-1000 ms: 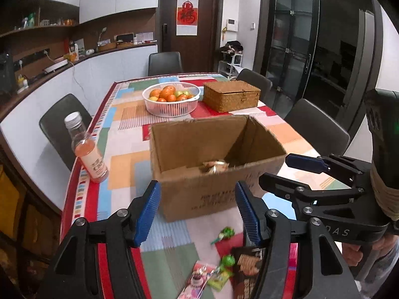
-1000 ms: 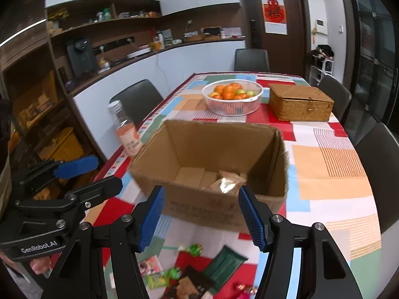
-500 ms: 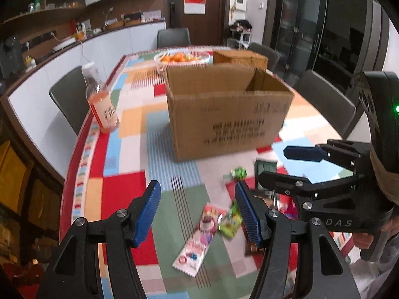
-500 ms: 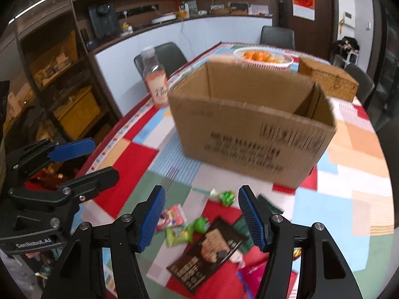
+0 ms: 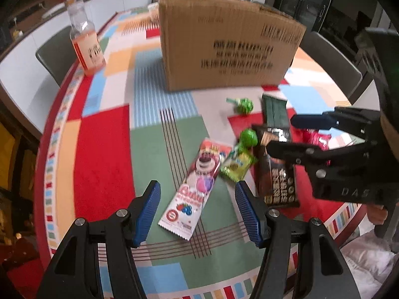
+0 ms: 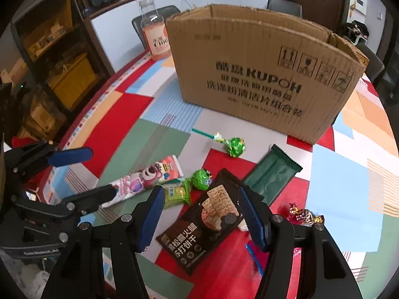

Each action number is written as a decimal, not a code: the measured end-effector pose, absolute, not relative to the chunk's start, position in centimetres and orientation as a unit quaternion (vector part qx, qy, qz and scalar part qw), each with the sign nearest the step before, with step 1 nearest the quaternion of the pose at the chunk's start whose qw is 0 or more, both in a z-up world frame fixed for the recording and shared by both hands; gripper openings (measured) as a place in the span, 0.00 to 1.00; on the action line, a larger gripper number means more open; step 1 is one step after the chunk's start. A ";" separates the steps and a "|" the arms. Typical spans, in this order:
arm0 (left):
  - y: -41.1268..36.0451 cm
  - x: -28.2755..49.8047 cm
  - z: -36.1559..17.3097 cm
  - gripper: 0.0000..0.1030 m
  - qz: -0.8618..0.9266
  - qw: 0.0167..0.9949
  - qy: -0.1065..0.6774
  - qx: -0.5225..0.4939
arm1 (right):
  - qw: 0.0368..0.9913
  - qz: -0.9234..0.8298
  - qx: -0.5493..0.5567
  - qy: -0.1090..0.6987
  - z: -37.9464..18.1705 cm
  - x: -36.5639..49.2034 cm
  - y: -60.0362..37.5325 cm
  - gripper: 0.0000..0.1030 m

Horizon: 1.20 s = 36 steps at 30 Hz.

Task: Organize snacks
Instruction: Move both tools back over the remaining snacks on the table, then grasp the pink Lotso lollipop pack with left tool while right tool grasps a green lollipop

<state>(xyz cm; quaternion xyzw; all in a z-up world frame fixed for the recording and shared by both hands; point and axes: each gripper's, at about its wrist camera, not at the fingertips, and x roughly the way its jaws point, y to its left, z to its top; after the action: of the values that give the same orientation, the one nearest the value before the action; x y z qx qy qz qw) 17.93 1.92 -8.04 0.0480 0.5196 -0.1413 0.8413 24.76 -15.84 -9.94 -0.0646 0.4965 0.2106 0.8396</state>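
A cardboard box (image 5: pixel 229 44) (image 6: pixel 264 67) stands on the table. Snacks lie in front of it: a long pink packet (image 5: pixel 197 186) (image 6: pixel 147 177), a yellow-green sachet (image 5: pixel 235 164) (image 6: pixel 175 193), green lollipops (image 5: pixel 245 106) (image 6: pixel 235 147), a dark cracker packet (image 5: pixel 276 174) (image 6: pixel 209 221) and a dark green wrapper (image 5: pixel 275 111) (image 6: pixel 273 174). My left gripper (image 5: pixel 197 211) is open and empty just above the pink packet. My right gripper (image 6: pixel 202 216) is open and empty above the cracker packet.
A bottle of orange drink (image 5: pixel 86 42) (image 6: pixel 155 33) stands left of the box near the table edge. Small foil sweets (image 6: pixel 303 215) and a red packet (image 5: pixel 315 139) lie at the right. Chairs (image 5: pixel 53 52) surround the patterned tablecloth (image 5: pixel 104 134).
Both grippers have pulled back from over the box and dropped low toward the snacks in front of it. Both stay open and empty.
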 end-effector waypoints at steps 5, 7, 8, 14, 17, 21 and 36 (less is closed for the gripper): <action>2.0 18.4 -9.9 0.59 -0.139 0.829 0.539 0.050 | 0.831 0.213 -0.071 0.509 -11.1 25.3 -15.4 0.60; 2.0 18.6 -10.5 0.59 -0.137 0.826 0.544 0.051 | 0.828 0.212 -0.078 0.513 -11.6 25.5 -15.3 0.60; 2.0 18.7 -10.7 0.59 -0.138 0.825 0.545 0.052 | 0.827 0.212 -0.079 0.515 -11.8 25.7 -15.2 0.60; 1.8 19.7 -12.4 0.58 -0.139 0.819 0.555 0.056 | 0.821 0.212 -0.090 0.522 -12.8 26.3 -15.0 0.60; 1.8 20.1 -13.0 0.54 -0.138 0.818 0.556 0.058 | 0.821 0.211 -0.096 0.521 -13.0 26.7 -14.8 0.60; 1.9 20.7 -13.0 0.47 -0.143 0.822 0.549 0.057 | 0.821 0.215 -0.105 0.518 -13.1 27.2 -14.6 0.57; 2.0 23.2 -13.0 0.40 -0.143 0.833 0.533 0.036 | 0.808 0.235 -0.108 0.529 -14.4 28.9 -13.4 0.43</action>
<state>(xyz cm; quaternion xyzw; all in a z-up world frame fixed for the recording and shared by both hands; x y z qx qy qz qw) 23.15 2.00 -13.05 0.0365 0.5326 -0.1431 0.8334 28.93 -13.43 -14.38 -0.1084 0.5295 0.2346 0.8080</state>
